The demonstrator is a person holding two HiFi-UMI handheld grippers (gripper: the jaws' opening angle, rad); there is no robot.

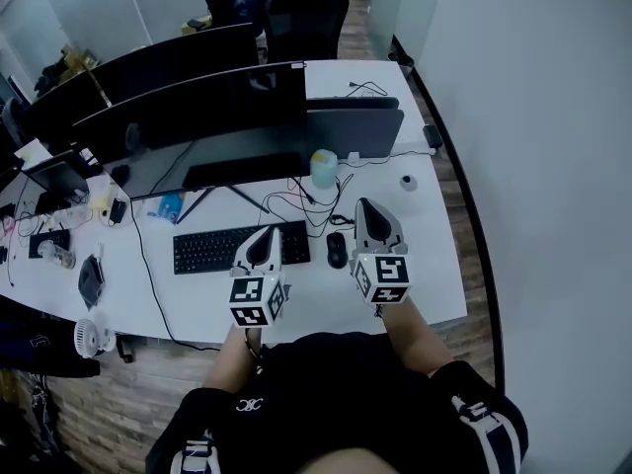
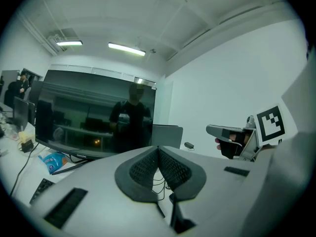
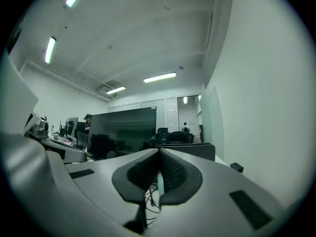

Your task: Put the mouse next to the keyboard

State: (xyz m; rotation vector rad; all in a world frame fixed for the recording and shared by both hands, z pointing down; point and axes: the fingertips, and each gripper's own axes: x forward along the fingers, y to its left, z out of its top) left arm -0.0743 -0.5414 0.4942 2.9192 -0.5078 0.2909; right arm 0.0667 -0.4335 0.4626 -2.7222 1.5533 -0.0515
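Note:
A black mouse [image 1: 337, 250] lies on the white desk [image 1: 425, 265], a small gap to the right of the black keyboard [image 1: 235, 248]. My left gripper [image 1: 267, 235] hovers over the keyboard's right end, its jaws shut with nothing between them [image 2: 158, 149]. To the right of the mouse and a little beyond it, my right gripper [image 1: 364, 207] is also shut and empty [image 3: 159, 153]. Neither gripper touches the mouse. The two gripper views look level over the desk and do not show the mouse.
A wide dark monitor [image 1: 207, 117] stands behind the keyboard, with a grey screen [image 1: 355, 131] to its right. A pale green cup [image 1: 323, 169], loose black cables [image 1: 306, 205] and a small round white object [image 1: 408, 182] lie beyond the mouse. A wall runs along the right.

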